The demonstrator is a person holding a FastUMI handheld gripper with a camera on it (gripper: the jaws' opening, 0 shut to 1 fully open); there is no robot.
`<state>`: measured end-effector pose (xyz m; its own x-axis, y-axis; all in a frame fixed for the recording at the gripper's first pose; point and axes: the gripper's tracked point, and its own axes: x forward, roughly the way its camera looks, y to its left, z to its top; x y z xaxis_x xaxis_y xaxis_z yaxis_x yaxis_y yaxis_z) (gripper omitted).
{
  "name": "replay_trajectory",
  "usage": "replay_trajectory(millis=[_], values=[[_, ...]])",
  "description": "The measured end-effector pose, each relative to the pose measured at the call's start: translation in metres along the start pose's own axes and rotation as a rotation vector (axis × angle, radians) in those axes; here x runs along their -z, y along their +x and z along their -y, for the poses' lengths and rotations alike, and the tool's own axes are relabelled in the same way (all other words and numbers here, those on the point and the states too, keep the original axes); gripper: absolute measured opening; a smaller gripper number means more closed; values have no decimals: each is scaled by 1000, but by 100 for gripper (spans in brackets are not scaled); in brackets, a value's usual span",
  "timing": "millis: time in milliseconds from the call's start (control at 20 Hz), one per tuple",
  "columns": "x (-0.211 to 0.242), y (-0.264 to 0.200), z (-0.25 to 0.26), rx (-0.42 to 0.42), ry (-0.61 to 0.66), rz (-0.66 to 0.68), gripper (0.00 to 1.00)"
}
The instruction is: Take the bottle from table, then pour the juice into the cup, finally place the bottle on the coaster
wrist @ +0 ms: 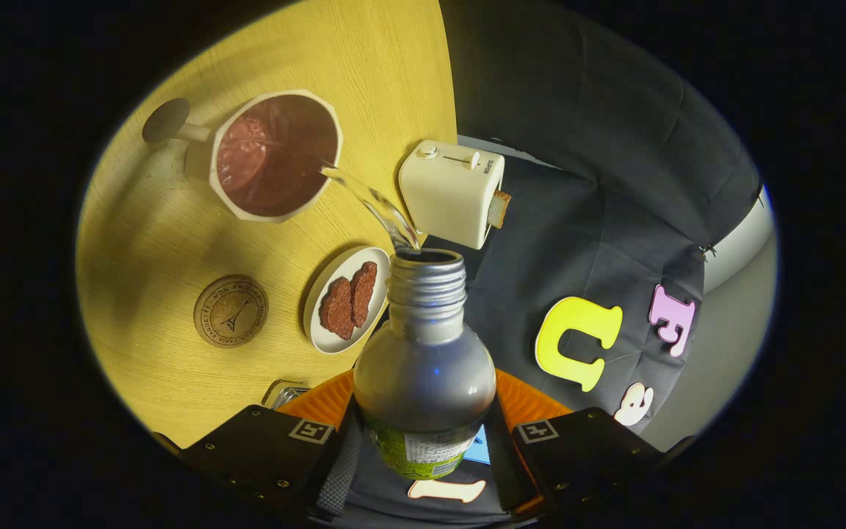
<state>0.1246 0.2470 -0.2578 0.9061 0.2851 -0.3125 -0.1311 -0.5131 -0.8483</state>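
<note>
My gripper (423, 430) is shut on a clear bottle (423, 367) with an open threaded neck, held tilted between the fingers. A thin stream of clear liquid (371, 202) runs from the bottle's mouth into the white cup (276, 156), which stands on the yellow wooden table (166, 235) beyond the fingers. The cup holds dark reddish liquid and has a handle on its far side. A round cork coaster (230, 311) lies on the table, nearer to the fingers than the cup and apart from it.
A small white plate (320, 308) with two brown pieces of food sits between the coaster and the bottle neck. A cream toaster (452, 191) with a slice of bread stands at the table's edge beside the cup. Black cloth hangs behind.
</note>
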Motion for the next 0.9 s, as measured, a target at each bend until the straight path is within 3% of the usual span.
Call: replay_trajectory(millis=[900], values=[[9,2,14,17,-87,1,75]])
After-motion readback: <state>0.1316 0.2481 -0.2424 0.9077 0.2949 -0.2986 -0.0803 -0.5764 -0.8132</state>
